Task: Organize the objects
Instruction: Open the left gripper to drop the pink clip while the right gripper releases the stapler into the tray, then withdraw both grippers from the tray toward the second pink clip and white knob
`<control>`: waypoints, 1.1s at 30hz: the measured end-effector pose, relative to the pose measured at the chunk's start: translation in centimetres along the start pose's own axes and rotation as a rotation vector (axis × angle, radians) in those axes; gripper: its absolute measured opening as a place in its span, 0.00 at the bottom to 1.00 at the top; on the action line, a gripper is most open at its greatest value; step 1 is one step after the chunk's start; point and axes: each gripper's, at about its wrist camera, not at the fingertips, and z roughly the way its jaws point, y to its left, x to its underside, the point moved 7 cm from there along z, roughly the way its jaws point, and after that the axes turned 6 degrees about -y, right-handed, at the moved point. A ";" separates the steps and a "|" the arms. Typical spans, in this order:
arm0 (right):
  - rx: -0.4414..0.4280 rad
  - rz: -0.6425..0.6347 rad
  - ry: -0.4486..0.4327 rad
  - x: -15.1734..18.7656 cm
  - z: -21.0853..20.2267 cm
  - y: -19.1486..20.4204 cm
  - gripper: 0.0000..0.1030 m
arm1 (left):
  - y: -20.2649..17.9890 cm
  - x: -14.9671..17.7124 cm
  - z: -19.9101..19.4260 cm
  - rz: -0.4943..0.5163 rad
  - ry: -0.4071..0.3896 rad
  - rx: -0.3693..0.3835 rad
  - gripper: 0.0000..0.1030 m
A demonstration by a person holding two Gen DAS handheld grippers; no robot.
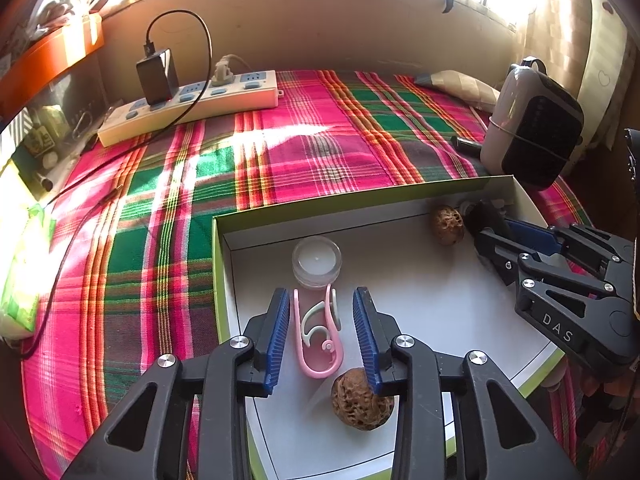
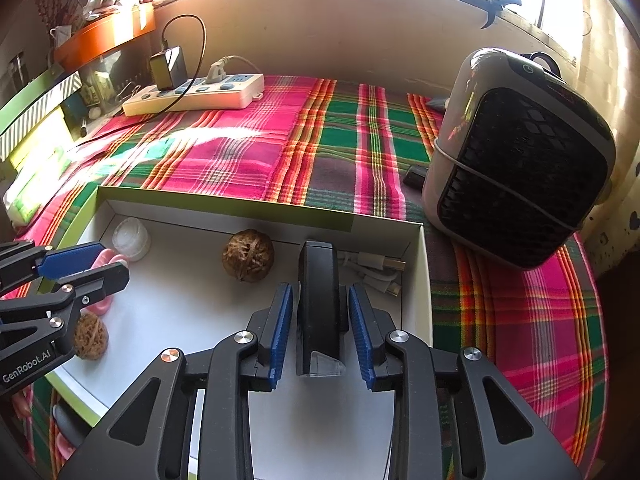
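Both my grippers sit inside the shallow green-edged box (image 1: 224, 264) on the plaid cloth (image 1: 280, 152). My left gripper (image 1: 322, 332) is part open around the pink clip (image 1: 316, 332), pads clear of it on both sides, clip lying on the box floor just before the clear round jar (image 1: 317, 261). One walnut (image 1: 362, 402) touches my right-hand pad. Risk: lifting out nudges that walnut and it rolls, or a pad snags the clip and drags it.

My right gripper (image 2: 320, 328) is slightly open around the black rectangular device (image 2: 319, 308), narrow gaps either side, so nothing gripped. It stands on its narrow edge beside the white cable (image 2: 374, 274); a crooked retreat could topple it toward the second walnut (image 2: 248, 255).
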 end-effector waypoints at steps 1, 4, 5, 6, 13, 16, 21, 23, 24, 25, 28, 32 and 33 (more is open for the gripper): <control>-0.002 0.003 -0.002 0.0 -0.1 0.0 0.35 | 0.0 0.0 -0.2 -0.001 -0.003 -0.001 0.31; -0.011 0.007 -0.008 0.0 -0.4 0.1 0.41 | 0.1 0.1 -0.5 -0.004 -0.006 0.002 0.31; -0.012 0.006 -0.009 0.0 -0.5 0.2 0.41 | 0.1 0.1 -0.5 -0.003 -0.006 0.004 0.31; -0.012 0.004 -0.011 0.0 -0.7 0.2 0.41 | 0.0 0.2 -0.7 -0.004 -0.008 0.005 0.31; -0.019 0.014 -0.033 0.2 -2.0 0.5 0.41 | -0.2 0.7 -2.0 -0.015 -0.029 0.014 0.32; -0.011 0.016 -0.044 0.3 -2.8 0.5 0.41 | -0.2 0.9 -2.7 -0.023 -0.037 0.015 0.32; -0.016 0.025 -0.066 0.5 -4.1 0.6 0.41 | -0.2 1.4 -3.9 -0.039 -0.051 0.016 0.32; -0.016 0.029 -0.071 0.7 -4.5 0.7 0.41 | -0.3 1.7 -4.4 -0.040 -0.057 0.015 0.32; -0.020 0.033 -0.073 0.8 -4.7 0.8 0.41 | -0.3 1.8 -4.6 -0.039 -0.061 0.009 0.32; -0.024 0.034 -0.074 1.0 -4.8 0.9 0.41 | -0.4 1.9 -4.9 -0.034 -0.068 0.003 0.32; -0.028 0.036 -0.081 1.2 -5.3 1.2 0.41 | -0.4 2.2 -5.5 -0.035 -0.075 0.004 0.32; -0.033 0.046 -0.089 1.5 -5.8 1.3 0.41 | -0.4 2.5 -6.1 -0.033 -0.083 -0.004 0.32; -0.034 0.046 -0.091 1.6 -6.0 1.3 0.41 | -0.4 2.6 -6.3 -0.035 -0.083 -0.006 0.32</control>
